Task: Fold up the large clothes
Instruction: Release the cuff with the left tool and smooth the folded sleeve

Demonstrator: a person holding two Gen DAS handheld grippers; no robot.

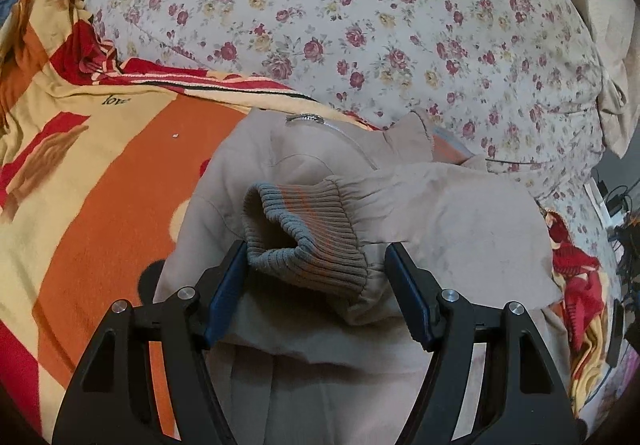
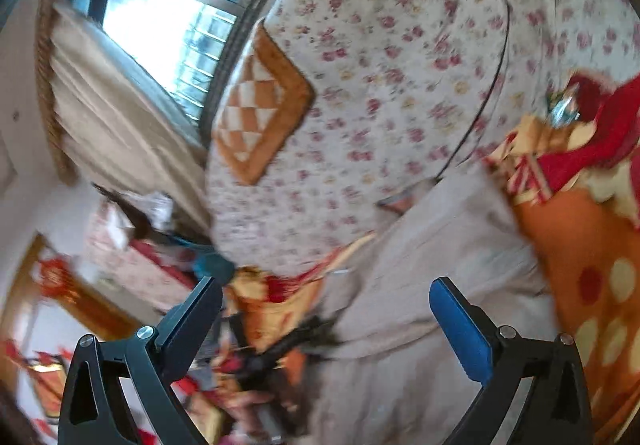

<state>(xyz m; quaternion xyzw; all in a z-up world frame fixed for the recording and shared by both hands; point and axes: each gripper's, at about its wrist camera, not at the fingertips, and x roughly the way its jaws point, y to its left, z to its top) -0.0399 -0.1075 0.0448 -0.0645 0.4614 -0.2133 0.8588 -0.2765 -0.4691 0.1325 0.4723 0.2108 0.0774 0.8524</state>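
A beige jacket [image 1: 460,221] lies on the orange, red and yellow blanket [image 1: 100,185]. Its sleeve is laid across the body, and the ribbed grey-and-orange cuff [image 1: 308,233] sits between the fingers of my left gripper [image 1: 316,257]. The jaws stand wide, one on each side of the cuff, not pinching it. A zipper [image 1: 308,119] shows at the jacket's far edge. In the blurred right wrist view my right gripper [image 2: 326,293] is open and empty, above the jacket [image 2: 432,265] near its edge.
A floral quilt [image 1: 360,25] is heaped behind the jacket. An orange checked cushion [image 2: 260,105] lies on the quilt [image 2: 400,45]. A window and beige curtain [image 2: 112,93] are at the far side. Cluttered furniture [image 2: 120,245] stands beyond the bed's edge.
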